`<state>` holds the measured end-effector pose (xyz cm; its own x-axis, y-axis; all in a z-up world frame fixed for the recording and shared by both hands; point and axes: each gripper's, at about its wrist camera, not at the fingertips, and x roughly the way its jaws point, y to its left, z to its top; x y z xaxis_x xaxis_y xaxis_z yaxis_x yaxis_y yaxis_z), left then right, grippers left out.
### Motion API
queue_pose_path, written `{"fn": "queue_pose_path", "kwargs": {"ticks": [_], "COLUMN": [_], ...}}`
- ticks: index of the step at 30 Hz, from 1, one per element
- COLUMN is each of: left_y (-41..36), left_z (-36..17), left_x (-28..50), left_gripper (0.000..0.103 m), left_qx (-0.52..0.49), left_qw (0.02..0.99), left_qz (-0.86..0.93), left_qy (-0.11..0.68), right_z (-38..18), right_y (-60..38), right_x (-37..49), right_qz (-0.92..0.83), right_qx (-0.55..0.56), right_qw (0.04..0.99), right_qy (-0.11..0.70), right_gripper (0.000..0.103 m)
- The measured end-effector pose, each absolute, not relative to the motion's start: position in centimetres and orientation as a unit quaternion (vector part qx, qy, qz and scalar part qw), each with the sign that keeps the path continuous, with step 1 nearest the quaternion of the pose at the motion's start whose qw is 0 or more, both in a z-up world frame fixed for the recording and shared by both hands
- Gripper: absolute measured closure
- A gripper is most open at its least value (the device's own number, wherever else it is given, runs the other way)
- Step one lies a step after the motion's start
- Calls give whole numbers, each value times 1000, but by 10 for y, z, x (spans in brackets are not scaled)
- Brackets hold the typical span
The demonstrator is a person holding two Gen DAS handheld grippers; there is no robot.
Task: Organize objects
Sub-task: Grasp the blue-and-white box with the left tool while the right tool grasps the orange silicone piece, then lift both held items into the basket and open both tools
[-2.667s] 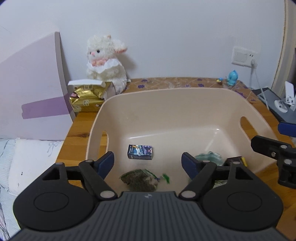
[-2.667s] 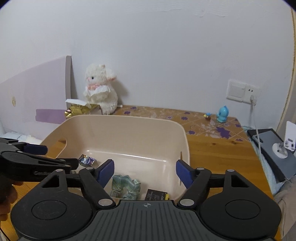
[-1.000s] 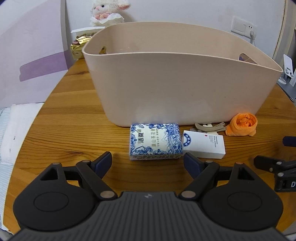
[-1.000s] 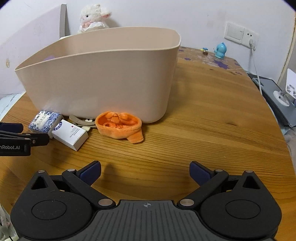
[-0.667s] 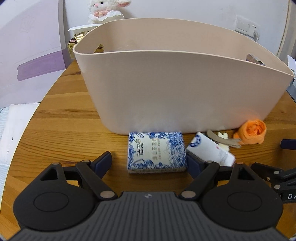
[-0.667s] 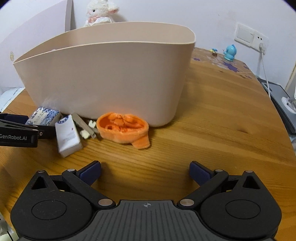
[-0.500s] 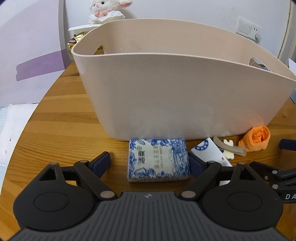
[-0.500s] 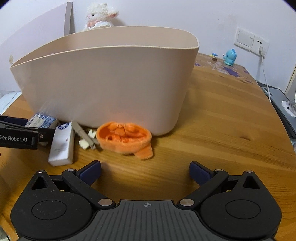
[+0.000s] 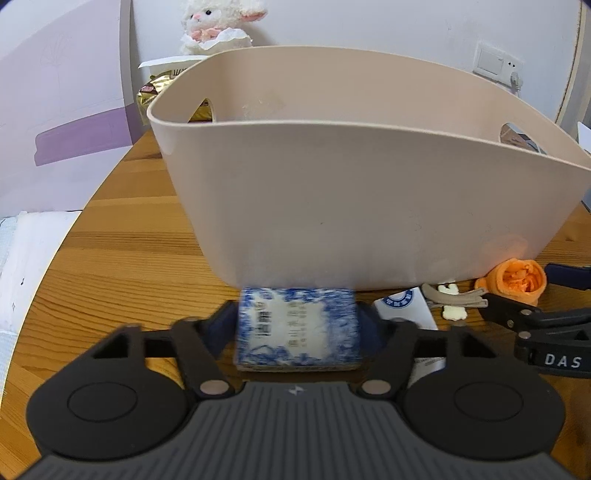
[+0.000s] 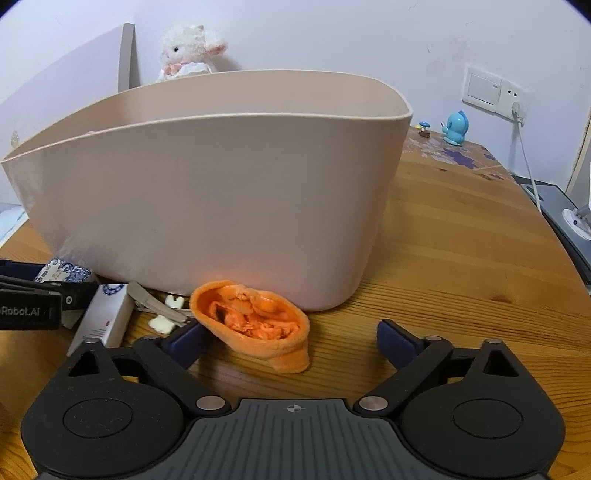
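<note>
Left gripper [image 9: 298,325]: jaws narrowed onto the blue-and-white patterned box [image 9: 297,329], one pad on each short side; box looks lifted and tipped slightly toward the camera, though contact with the wooden table [image 9: 129,251] underneath cannot be ruled out; judged as grasped.

Right gripper [image 10: 291,338]: jaws wide, holding nothing; the orange sock [image 10: 256,322] lies on the table between the pads, nearer the left pad, not touching the right one; sock is bunched, open cuff facing the camera.

Beige plastic tub [image 9: 369,184] stands upright on the table directly behind all loose items; its interior floor is hidden from both views, so what it already holds cannot be told.

Items outside the tub, along its near wall: patterned box (in left jaws); small white carton [image 10: 105,319] with a blue round logo, just beside the box; tan hair clip [image 10: 159,304] with small cream pieces next to it, between carton and sock; orange sock.

Progress, as a judgement: four loose items not yet in the tub; one grasp made, one set up; remaining per item: lift over the rim, release inside. Tub wall is tall, so the box must clear it well; carton sits close to the left jaw and could be nudged.

White plush lamb [image 9: 214,26] and gold packet [image 9: 155,88] behind the tub; untouched.
</note>
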<state>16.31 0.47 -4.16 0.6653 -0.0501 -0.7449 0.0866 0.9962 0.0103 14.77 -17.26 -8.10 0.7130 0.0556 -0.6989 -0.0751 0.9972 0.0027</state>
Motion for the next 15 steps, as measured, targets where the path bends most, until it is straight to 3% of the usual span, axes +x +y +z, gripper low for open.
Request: {"fn": "queue_pose_path", "kwargs": {"ticks": [2,4,7,9,15], "left_y": [6,7,9,9,15], "left_z": [-42,-43,-42,-42,-37], "left_x": [162,160,158,155,140], "left_gripper": [38,38,38,38,39], "left_qx": [21,22,22,22,16], "left_qw": [911,912,912,911,912], "left_qz": [-37,-39,-41,-43,-45], "left_qy": [409,407,408,410,408], "right_z": [-79,-76,-73,-71,-67], "right_y": [-171,-169,-166,-165,-166], "right_x": [146,143,136,133,117], "right_qz": [36,38,43,47,58], "right_qx": [-13,-14,-19,-22,-8], "right_qw": [928,929,929,929,927], "right_qy": [371,367,366,367,370], "right_gripper": [28,51,74,84,88]}}
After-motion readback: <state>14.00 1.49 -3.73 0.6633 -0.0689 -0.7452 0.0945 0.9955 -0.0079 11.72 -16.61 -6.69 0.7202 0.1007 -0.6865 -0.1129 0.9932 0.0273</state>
